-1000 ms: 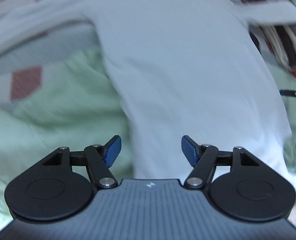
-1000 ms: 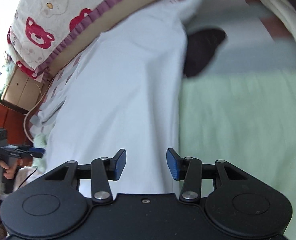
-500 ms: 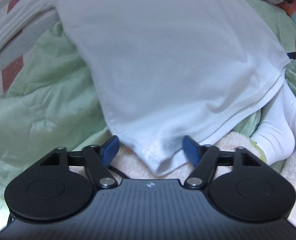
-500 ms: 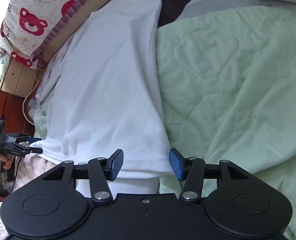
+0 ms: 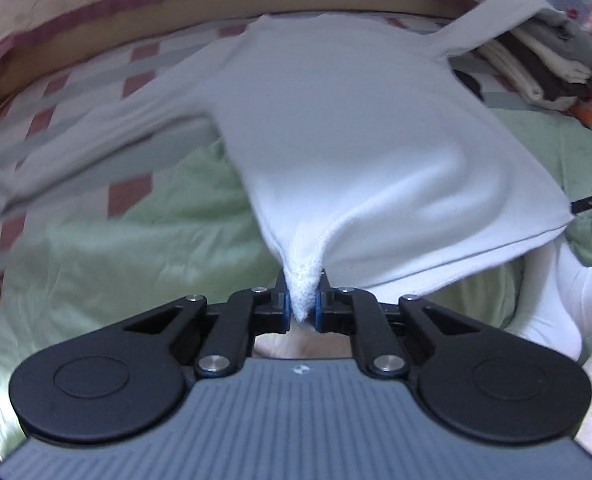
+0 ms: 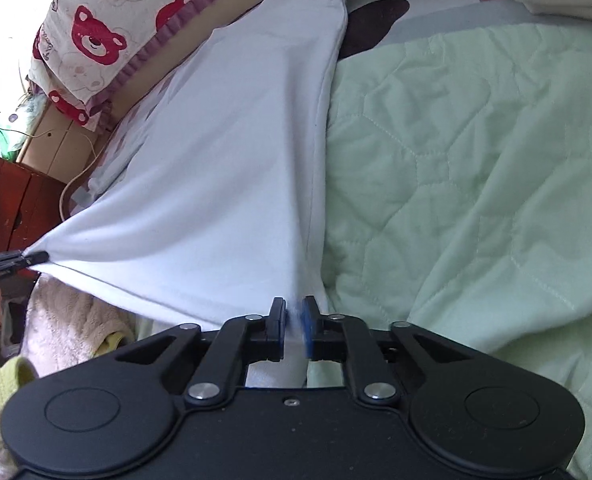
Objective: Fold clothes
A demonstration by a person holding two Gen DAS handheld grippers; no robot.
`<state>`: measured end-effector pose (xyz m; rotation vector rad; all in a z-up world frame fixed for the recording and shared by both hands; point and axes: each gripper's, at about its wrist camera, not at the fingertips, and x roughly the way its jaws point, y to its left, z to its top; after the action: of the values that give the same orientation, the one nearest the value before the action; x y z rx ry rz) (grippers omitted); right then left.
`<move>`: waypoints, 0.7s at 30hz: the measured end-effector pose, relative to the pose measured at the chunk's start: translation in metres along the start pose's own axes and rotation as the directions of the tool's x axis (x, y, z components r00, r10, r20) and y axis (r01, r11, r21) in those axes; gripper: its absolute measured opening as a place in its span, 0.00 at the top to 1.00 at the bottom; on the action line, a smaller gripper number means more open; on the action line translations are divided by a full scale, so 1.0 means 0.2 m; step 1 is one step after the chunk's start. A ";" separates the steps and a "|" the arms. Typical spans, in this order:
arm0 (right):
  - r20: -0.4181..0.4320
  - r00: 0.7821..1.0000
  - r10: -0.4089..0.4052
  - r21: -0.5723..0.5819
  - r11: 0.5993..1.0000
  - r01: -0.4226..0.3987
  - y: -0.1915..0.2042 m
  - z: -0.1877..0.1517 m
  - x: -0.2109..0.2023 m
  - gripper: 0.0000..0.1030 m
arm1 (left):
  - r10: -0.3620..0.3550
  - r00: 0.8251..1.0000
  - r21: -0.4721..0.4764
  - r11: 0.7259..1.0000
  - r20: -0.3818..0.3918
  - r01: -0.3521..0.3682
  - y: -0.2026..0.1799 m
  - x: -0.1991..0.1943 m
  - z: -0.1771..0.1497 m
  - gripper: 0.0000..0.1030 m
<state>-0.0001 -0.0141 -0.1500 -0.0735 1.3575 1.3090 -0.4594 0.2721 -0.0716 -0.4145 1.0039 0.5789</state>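
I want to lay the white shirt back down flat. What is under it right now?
Under the white shirt show a green quilt and a checked sheet near the sleeves. Whatever lies beneath the shirt's middle is covered, so I cannot tell.

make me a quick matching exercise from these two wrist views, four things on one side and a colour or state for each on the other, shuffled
Things:
1. white shirt
2. quilt
3. pillow
4. folded stack

Descriptions:
A. pale green, stitched in a honeycomb pattern
B. cream with red bears and a purple frill
C. hem corners pinched in the left claw and the right claw, both closing on the cloth
D. sits at the far right of the bed, beyond the shirt's sleeve

Pairs: 1-C, 2-A, 3-B, 4-D
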 end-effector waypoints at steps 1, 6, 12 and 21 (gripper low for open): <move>0.000 1.000 -0.002 0.002 1.000 0.002 0.00 -0.01 0.00 0.75 | 0.005 1.000 -0.006 1.000 -0.006 -0.005 0.00 0.03 -0.03 0.91; -0.010 1.000 0.003 -0.086 0.996 -0.004 0.06 -0.08 0.03 0.56 | 0.029 0.999 -0.065 0.998 0.044 -0.026 0.02 0.06 -0.07 0.91; 0.041 0.996 -0.077 -0.234 0.969 0.085 0.16 -0.15 0.05 0.56 | 0.061 0.989 -0.144 0.989 0.135 -0.042 0.02 -0.04 -0.10 0.91; 0.177 0.983 -0.049 -0.249 0.964 0.093 0.12 -0.14 0.05 0.56 | 0.046 0.989 -0.204 0.979 0.139 -0.016 0.03 0.00 -0.16 0.91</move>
<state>-0.0386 -0.0184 -0.1523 -0.1827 1.0272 1.3915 -0.4846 0.2580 -0.0883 -0.5309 0.8180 0.7325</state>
